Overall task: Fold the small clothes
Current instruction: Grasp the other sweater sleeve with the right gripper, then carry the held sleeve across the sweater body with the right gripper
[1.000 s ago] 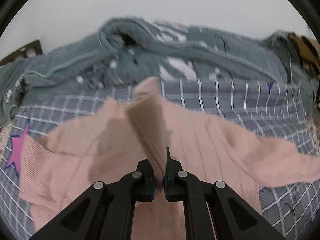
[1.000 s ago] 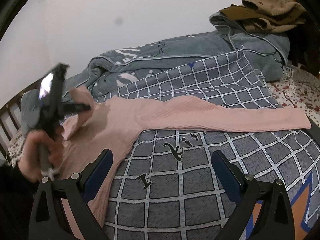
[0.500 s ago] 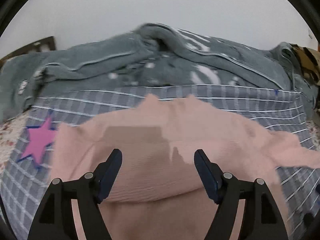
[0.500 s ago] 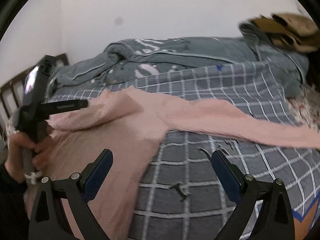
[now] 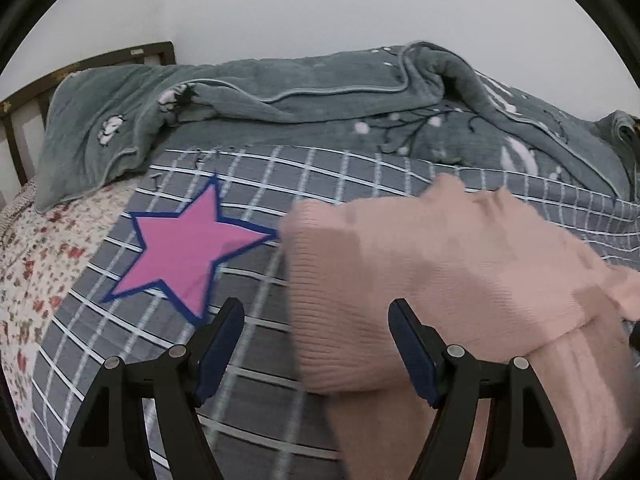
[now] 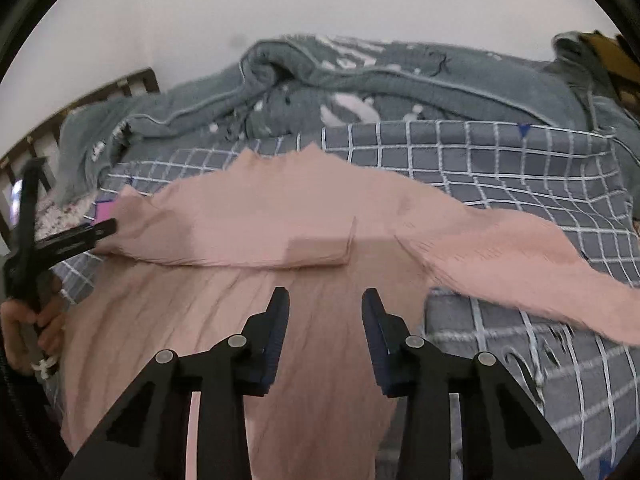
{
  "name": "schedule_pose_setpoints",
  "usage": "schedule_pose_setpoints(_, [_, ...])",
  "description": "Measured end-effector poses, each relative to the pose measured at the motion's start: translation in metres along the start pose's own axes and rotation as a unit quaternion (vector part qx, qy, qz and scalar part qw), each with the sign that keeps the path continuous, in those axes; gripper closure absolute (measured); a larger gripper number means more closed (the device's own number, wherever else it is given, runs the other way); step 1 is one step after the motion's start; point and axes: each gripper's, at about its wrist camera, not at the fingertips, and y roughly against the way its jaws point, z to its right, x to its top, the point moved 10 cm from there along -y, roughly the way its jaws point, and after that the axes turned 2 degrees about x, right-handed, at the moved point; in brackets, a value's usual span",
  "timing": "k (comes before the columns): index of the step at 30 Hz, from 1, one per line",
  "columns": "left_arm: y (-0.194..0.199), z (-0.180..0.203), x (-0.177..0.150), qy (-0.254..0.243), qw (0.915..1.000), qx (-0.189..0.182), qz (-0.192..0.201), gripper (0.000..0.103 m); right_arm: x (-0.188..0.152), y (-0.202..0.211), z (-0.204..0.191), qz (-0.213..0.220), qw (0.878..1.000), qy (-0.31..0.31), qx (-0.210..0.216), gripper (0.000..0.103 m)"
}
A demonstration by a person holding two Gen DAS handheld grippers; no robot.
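**One sleeve folded in, the other waiting**

Nearest to me, my right gripper (image 6: pixel 324 312) hangs over the body of the pink sweater (image 6: pixel 248 320), its jaws closing with nothing caught between them yet; the knit lies below the pads, not pinched. I judge I am narrowing them so they can nip a thin layer of fabric rather than a bulky handful.

My left gripper (image 5: pixel 316 332) has its jaws spread and empty. The sweater's ribbed edge (image 5: pixel 320 312) sits between and beneath them, untouched as far as I can tell. Open like this, it leaves the cloth free to settle.

A little further out, one sleeve (image 6: pixel 240 236) lies folded across the chest, its cuff ending near the middle of the garment. The other sleeve (image 6: pixel 520 256) stretches out to my right over the checked grey bedcover (image 6: pixel 500 152), which is why I read that as the next piece to bring in.

The sweater lies flat on the bed, partly on the cover with its pink star (image 5: pixel 188 248). Beyond it a rumpled grey-green blanket (image 5: pixel 320 92) is heaped along the wall, and the wooden headboard (image 5: pixel 100 60) shows at the left.
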Motion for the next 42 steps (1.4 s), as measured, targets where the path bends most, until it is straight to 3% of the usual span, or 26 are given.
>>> schedule_pose_setpoints(4, [-0.011,-0.015,0.002,0.01,0.9999,-0.001,0.005,0.03,0.011,-0.031,0.009,-0.033,0.999,-0.033,0.004,0.065])
schedule_pose_setpoints(8, [-0.019,-0.025,0.009,0.061,0.9973,-0.04,0.007,0.03,0.016,-0.058,0.016,-0.069,0.995,-0.076,0.017,0.065])
schedule_pose_setpoints(12, [-0.024,-0.028,0.019,0.085,0.9945,-0.058,0.019,0.03,0.021,-0.083,0.019,-0.086,0.991,-0.1,0.018,0.06])
schedule_pose_setpoints(15, [-0.034,-0.026,0.016,0.094,0.9933,-0.068,0.004,0.03,0.026,-0.095,0.012,-0.082,0.992,-0.092,0.017,0.06])
schedule_pose_setpoints(17, [-0.04,-0.023,0.013,0.097,0.9921,-0.078,-0.01,0.03,0.027,-0.098,0.003,-0.076,0.995,-0.062,0.012,0.069])
schedule_pose_setpoints(18, [-0.042,-0.021,0.012,0.1,0.9912,-0.085,-0.014,0.03,0.028,-0.097,-0.001,-0.071,0.996,-0.054,0.021,0.085])
schedule_pose_setpoints(20, [-0.043,-0.019,0.011,0.107,0.989,-0.1,-0.02,0.03,0.034,-0.092,-0.006,-0.052,0.996,-0.054,0.051,0.089])
schedule_pose_setpoints(23, [-0.042,-0.016,0.011,0.118,0.9856,-0.119,-0.02,0.03,0.054,-0.07,0.004,0.004,0.996,-0.067,0.064,0.09])
schedule_pose_setpoints(26, [-0.038,-0.012,0.013,0.124,0.9822,-0.14,-0.016,0.03,0.067,-0.051,0.023,0.045,0.997,-0.054,0.022,0.09])
schedule_pose_setpoints(30, [-0.038,-0.006,0.01,0.119,0.9822,-0.143,-0.023,0.03,0.066,-0.037,0.051,0.059,0.996,-0.065,-0.007,0.09])
schedule_pose_setpoints(35, [-0.045,-0.001,0.003,0.102,0.9866,-0.12,-0.041,0.03,0.057,-0.048,0.074,0.037,0.996,-0.084,-0.019,0.09])
schedule_pose_setpoints(42, [-0.051,-0.015,0.002,0.13,0.9842,-0.111,-0.046,0.03,0.039,-0.057,0.09,0.012,0.994,-0.103,-0.046,0.089])
